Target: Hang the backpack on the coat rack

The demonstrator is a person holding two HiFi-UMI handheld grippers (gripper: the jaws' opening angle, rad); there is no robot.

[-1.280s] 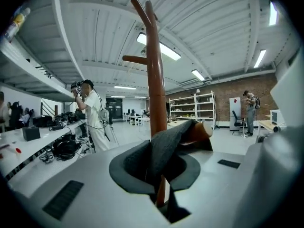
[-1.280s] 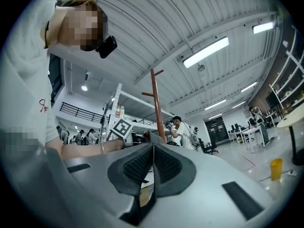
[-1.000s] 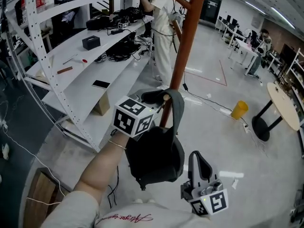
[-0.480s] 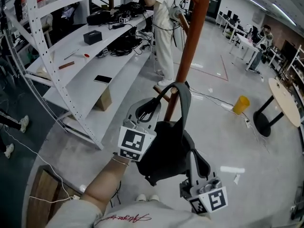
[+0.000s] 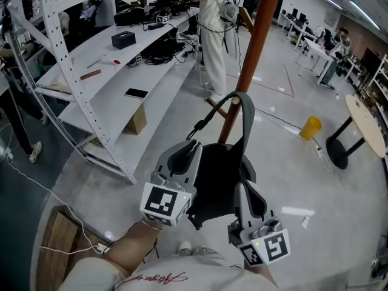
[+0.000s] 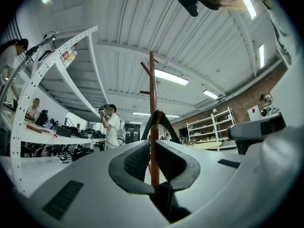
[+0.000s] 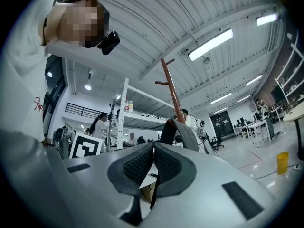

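A black backpack hangs low in front of me, beside the foot of the red-brown coat rack pole. Its grey shoulder strap arches up next to a low peg; I cannot tell whether it rests on the peg. My left gripper presses into the bag's left side, shut on dark fabric. In the left gripper view the pole and strap stand straight beyond the jaws. My right gripper sits at the bag's lower right, jaws together with nothing clearly between them.
White shelving with cables and small items runs along the left. A person in white stands at its far end, close to the pole. A yellow bin and a round table are at the right, a wooden board at lower left.
My left gripper came down and back toward me with the backpack. The strap now stands up beside the low peg. The right gripper has closed in on the bag's lower right.
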